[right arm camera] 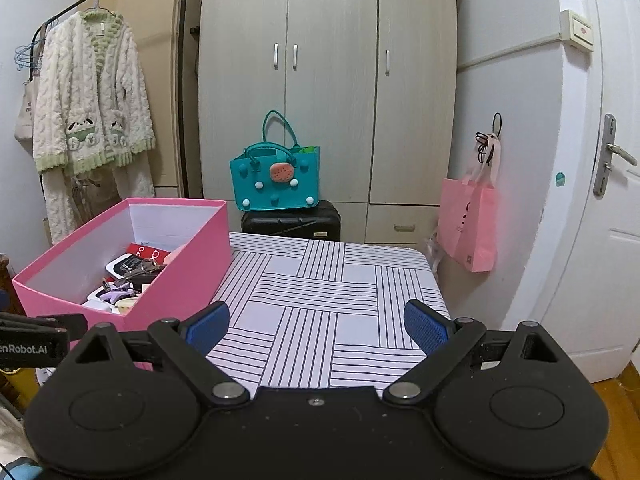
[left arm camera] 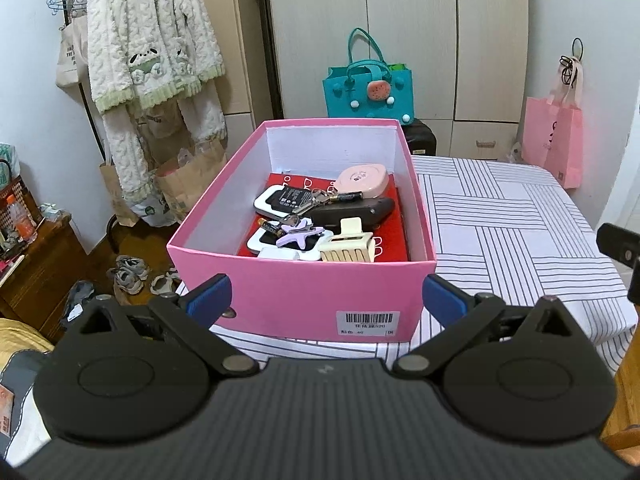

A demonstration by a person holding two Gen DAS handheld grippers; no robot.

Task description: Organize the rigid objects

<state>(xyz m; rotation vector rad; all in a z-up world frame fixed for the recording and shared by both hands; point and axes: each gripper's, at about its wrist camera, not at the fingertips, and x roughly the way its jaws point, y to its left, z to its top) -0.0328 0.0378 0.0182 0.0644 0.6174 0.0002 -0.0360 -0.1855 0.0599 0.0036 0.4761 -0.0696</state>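
From the left wrist view, the left hand-held gripper (left arm camera: 326, 300) hangs just short of the near wall of the pink box (left arm camera: 280, 300), its blue fingers (left arm camera: 210, 298) spread wide and holding nothing. The box sits on the striped table (left arm camera: 500, 216), close to its left edge, open at the top, so it can be loaded from above. Inside, the rigid objects lie heaped on a red flat item (left arm camera: 394, 236) that covers the floor of the box: a cream hair claw (left arm camera: 352, 242) at the near right, a lilac star-shaped clip (left arm camera: 300, 236) beside it, a battery (left arm camera: 270, 227) just behind that, a white-framed dark device (left arm camera: 280, 200) with keys (left arm camera: 316, 198) resting against it, a long dark case (left arm camera: 352, 210) in the middle, and a pale pink rounded case (left arm camera: 362, 178) at the far right. They overlap one another, which suggests they were dropped in rather than arranged.

From the right wrist view, the right hand-held gripper (right arm camera: 316, 330) hovers over the near part of the table (right arm camera: 320, 292), fingers likewise spread and empty. The pink box (right arm camera: 188, 264) stands to its left, and only part of the contents shows over the rim. No loose object shows on the tablecloth, so the gathering looks to be finished or nearly so. A teal bag (right arm camera: 276, 184) rests on a black case beyond the table.
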